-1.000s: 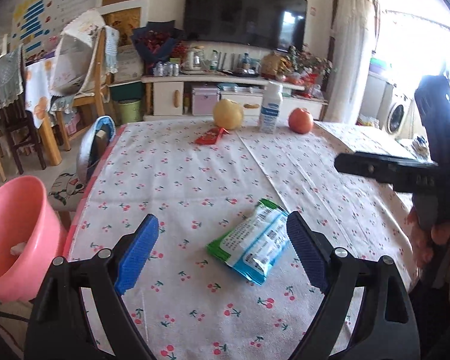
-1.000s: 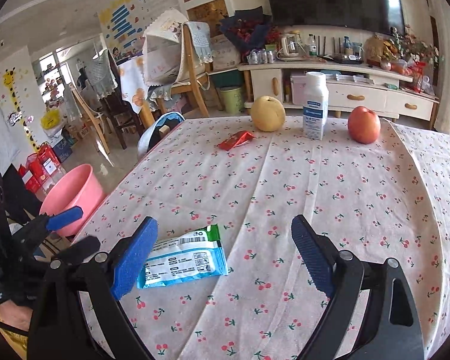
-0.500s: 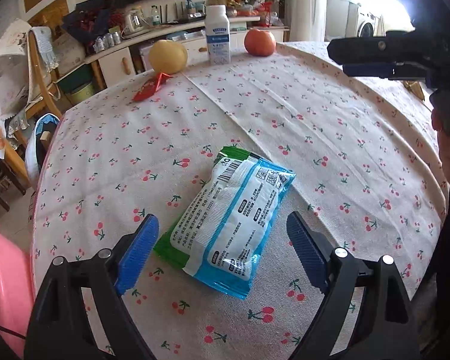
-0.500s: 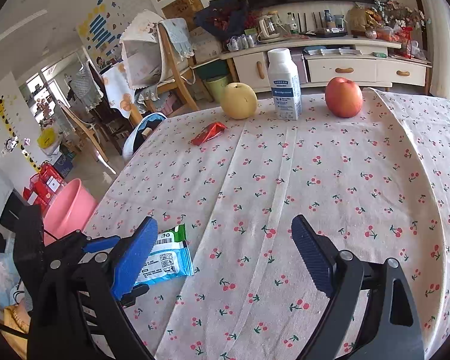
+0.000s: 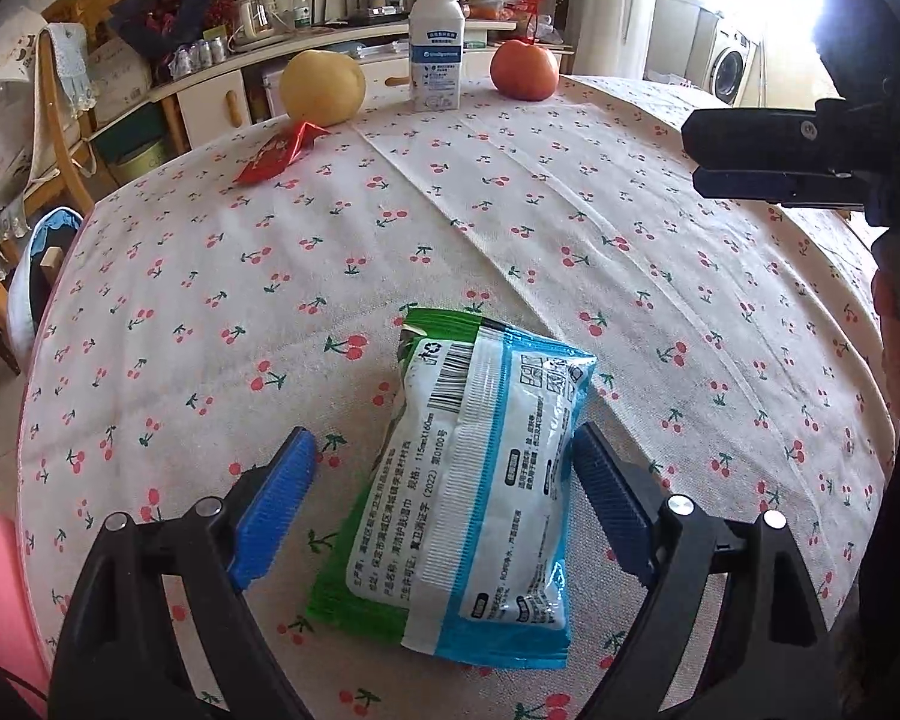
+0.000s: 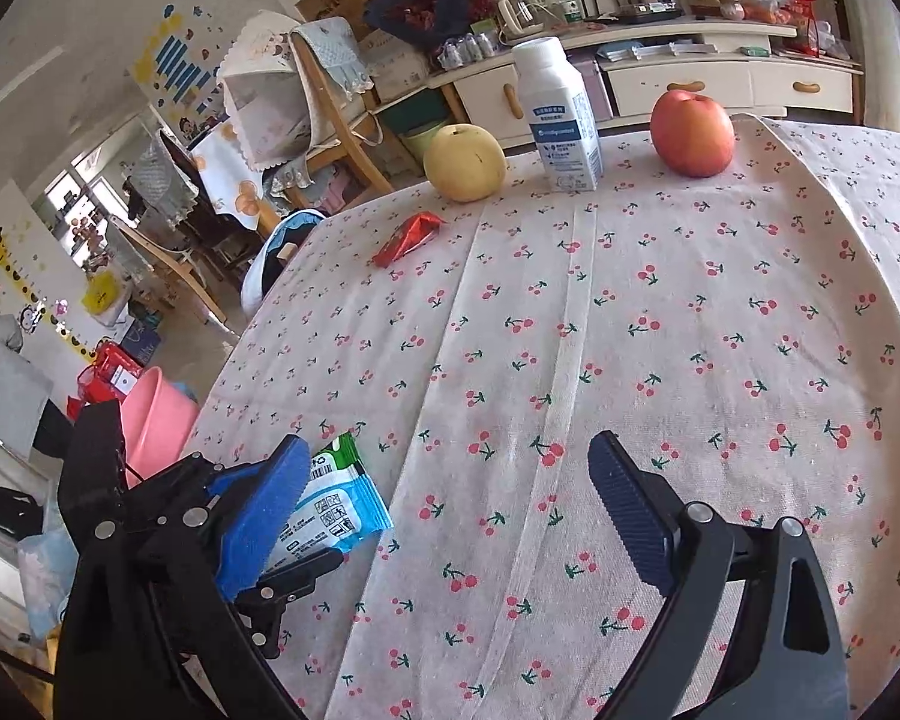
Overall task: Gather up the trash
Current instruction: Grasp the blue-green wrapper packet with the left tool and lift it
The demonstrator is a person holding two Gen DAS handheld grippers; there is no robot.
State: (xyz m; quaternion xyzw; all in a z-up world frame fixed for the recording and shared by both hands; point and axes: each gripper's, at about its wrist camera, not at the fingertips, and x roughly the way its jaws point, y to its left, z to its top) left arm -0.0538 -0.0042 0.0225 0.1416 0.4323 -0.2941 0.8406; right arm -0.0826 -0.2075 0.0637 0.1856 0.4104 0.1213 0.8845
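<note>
**Wipes packet bracketed, nothing yet collected**

At the far left, off the table's edge, a pink basin is seen on the floor; whether it is meant to receive the trash cannot be told, and nothing can be seen inside it from here. Next, the left gripper is held low over the cherry-print tablecloth, its jaws spread wide on either side of the blue-and-green wipes packet. The jaws have just been closing a little, with the packet between them, yet the blue pads are not pressed on the wrapper: a gap is seen on the left side, and the right pad stands just beside the packet's edge. The packet lies flat on the cloth near the front edge, so it is judged not yet grasped.

Further back, a red wrapper lies untouched near a yellow pear; a white bottle and a red apple stand behind.

To the right, the right gripper is held open over bare cloth, with nothing between its pads.

The task is judged to be at its start: the packet remains to be clamped and carried off, and the red wrapper remains after it.
</note>
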